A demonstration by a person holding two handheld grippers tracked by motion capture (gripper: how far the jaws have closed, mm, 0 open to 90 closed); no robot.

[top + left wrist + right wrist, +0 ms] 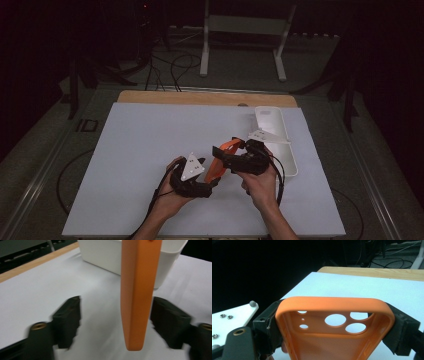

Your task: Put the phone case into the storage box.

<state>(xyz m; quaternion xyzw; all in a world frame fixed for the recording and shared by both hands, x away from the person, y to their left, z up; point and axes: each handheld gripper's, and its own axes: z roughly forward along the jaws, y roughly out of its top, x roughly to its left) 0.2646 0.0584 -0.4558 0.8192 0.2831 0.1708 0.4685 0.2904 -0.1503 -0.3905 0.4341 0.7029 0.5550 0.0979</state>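
Note:
An orange phone case with round camera holes hangs above the white table between both hands. My right gripper is shut on it; in the right gripper view its black pads press on the two long sides of the orange phone case near the camera end. My left gripper sits just below and left of it. In the left gripper view the orange phone case shows edge-on between the wide-set jaws of my left gripper, nearer the right one. A clear gap shows on the left side, and neither pad presses on it.
A long white tray lies on the white board just right of the hands, also seen as the white tray behind the case. A wooden table edge runs along the back. Cables and a metal stand sit on the floor beyond.

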